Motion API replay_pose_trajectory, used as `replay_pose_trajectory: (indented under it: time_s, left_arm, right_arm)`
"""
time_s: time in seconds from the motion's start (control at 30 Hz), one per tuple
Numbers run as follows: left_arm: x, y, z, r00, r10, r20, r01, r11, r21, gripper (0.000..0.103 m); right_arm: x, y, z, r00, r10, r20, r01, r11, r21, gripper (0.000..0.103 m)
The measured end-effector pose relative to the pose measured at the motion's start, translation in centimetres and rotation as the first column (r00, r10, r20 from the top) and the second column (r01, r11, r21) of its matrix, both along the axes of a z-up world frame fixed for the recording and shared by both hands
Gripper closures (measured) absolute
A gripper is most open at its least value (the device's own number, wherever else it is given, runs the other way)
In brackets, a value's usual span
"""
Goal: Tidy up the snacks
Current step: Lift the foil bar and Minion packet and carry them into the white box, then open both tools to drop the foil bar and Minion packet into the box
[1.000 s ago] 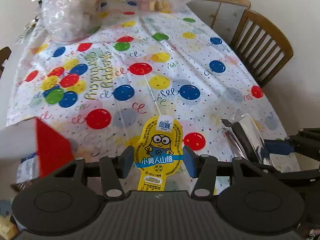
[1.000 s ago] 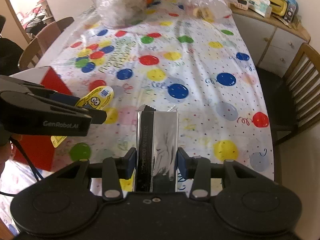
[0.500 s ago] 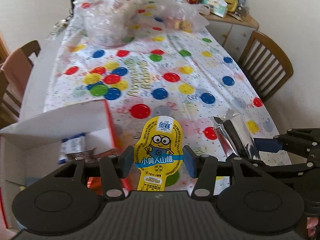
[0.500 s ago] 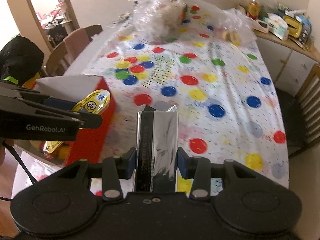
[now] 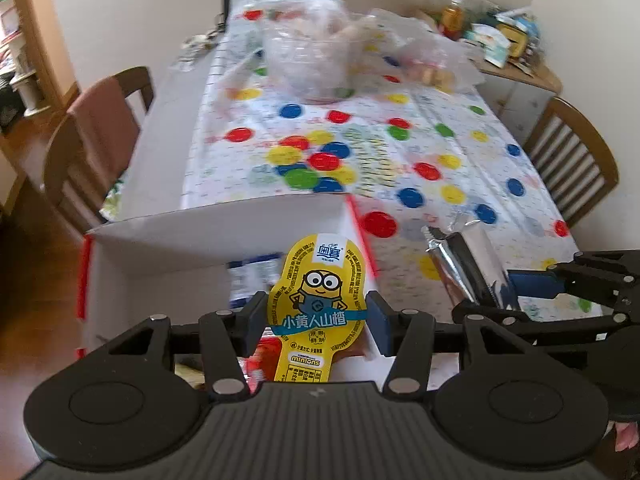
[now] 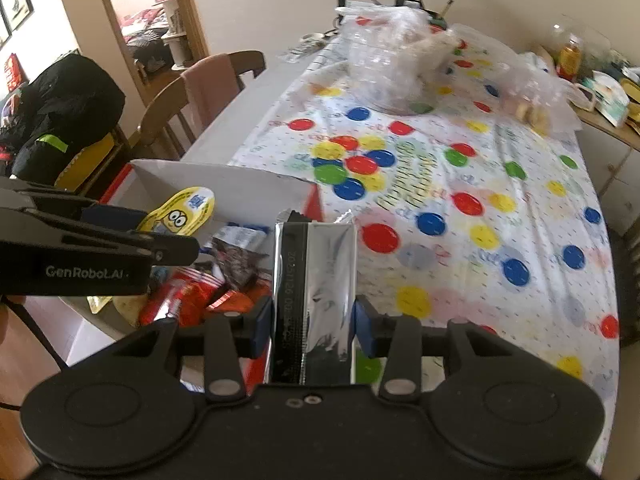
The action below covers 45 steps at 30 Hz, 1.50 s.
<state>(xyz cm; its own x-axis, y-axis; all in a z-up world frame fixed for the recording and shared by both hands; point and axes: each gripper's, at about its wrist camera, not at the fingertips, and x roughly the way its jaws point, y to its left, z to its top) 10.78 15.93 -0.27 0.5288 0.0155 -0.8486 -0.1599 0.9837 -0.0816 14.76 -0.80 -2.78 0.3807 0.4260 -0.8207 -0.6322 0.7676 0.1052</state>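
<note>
My left gripper [image 5: 318, 314] is shut on a yellow Minions snack pack [image 5: 320, 284], held above the open red-and-white box [image 5: 224, 220]. From the right wrist view that same yellow pack [image 6: 180, 212] hangs over the box [image 6: 224, 188], which holds several red and silver snack packets [image 6: 208, 284]. My right gripper [image 6: 314, 320] is shut on a silver foil packet [image 6: 316, 280], held upright beside the box's right edge. In the left wrist view the foil packet [image 5: 464, 268] shows at the right, over the spotted tablecloth [image 5: 400, 152].
Clear plastic bags [image 6: 392, 64] with food sit at the table's far end. Wooden chairs stand at the left [image 5: 96, 136] and right [image 5: 576, 160]. A cluttered side cabinet [image 6: 600, 92] is at the far right. A black bag [image 6: 64, 100] rests on a left chair.
Both grippers have risen and shifted left with their packs. The box, earlier at the lower left, now lies directly under the yellow pack, with its contents in view.
</note>
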Motion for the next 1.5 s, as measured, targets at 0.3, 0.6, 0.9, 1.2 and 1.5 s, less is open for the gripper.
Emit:
replay_pose_trajectory:
  time_s: [0.3, 0.6, 0.9, 1.2, 1.5]
  left_arm:
    - [-1.3, 6.2, -1.3, 0.995, 0.1, -0.015, -0.1, 0.995, 0.017, 0.051]
    - [-0.9, 10.9, -4.2, 0.983, 0.174, -0.059, -0.173, 0.984, 0.037, 0.051]
    - [0.2, 13.0, -6.8, 0.976, 0.189, -0.112, -0.187, 0.982, 0.036, 0.051]
    - [0.7, 12.8, -9.1, 0.97, 0.166, -0.177, -0.163, 0.986, 0.032, 0.051]
    - [0.6, 12.4, -10.3, 0.966, 0.145, -0.215, -0.14, 0.989, 0.038, 0.05]
  right_arm:
    - [-0.1, 5.5, -1.2, 0.999, 0.041, -0.011, -0.041, 0.999, -0.032, 0.062]
    - [-0.2, 11.1, -3.6, 0.994, 0.092, -0.053, -0.095, 0.993, -0.067, 0.062]
    - [-1.7, 16.0, -6.1, 0.981, 0.167, -0.095, -0.178, 0.977, -0.115, 0.063]
    - [-1.9, 17.3, -8.2, 0.98, 0.158, -0.125, -0.178, 0.968, -0.177, 0.062]
    - [-2.0, 17.1, -8.5, 0.979, 0.148, -0.138, -0.172, 0.969, -0.177, 0.06]
